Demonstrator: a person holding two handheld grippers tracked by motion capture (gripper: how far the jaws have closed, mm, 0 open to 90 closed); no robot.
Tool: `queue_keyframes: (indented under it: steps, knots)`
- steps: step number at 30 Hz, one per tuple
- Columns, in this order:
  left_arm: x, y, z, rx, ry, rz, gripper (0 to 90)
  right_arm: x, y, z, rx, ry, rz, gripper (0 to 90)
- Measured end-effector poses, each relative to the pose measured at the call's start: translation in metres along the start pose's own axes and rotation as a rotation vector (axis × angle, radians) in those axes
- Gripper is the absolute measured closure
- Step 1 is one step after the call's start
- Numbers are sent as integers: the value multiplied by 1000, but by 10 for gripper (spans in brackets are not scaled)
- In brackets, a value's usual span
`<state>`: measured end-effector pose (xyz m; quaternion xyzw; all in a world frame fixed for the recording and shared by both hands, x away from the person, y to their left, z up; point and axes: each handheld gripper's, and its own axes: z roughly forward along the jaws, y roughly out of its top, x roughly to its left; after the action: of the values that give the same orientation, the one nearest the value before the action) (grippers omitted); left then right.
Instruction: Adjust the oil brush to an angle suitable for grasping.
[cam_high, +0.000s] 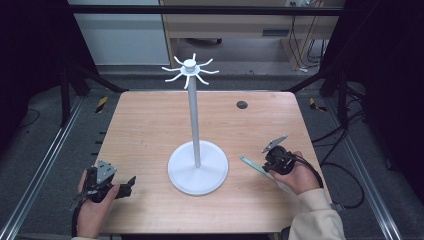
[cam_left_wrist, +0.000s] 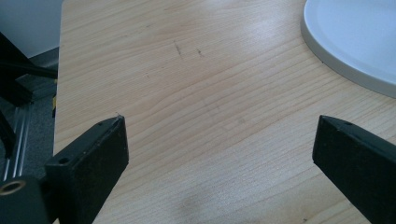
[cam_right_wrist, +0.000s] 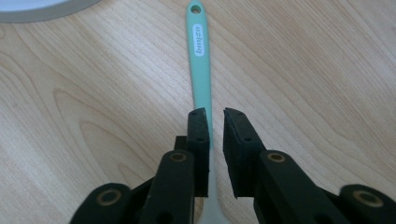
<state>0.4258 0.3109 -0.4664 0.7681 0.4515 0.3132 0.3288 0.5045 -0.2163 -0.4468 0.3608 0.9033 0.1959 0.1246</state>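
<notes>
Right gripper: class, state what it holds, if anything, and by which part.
The right gripper has closed around a teal utensil at mid-handle; a small gap remains, so firm grip cannot be told.

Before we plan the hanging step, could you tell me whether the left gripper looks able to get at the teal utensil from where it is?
Probably not directly: the left gripper sits open across the white stand from the teal utensil, which the right gripper already straddles.

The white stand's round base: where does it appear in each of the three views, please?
High view: the round base sits at the table's centre, slightly toward the person.
Left gripper view: its rim fills the upper right corner.
Right gripper view: a sliver of rim at the top left edge.
Shared landmark: the wooden table under it.
</notes>
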Motion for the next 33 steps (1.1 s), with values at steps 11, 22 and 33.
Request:
queue_keyframes:
  steps: [11, 22, 33]
  knots:
    - [-1, 0, 2, 10, 2, 7, 31, -7, 3, -2, 51, 15, -12, 720]
    - [-2, 0, 2, 10, -2, 12, 30, -6, 11, 5, 121, 36, -60, 724]
    - [-3, 0, 3, 13, -5, 14, 30, -2, 13, 12, 166, 51, -86, 738]
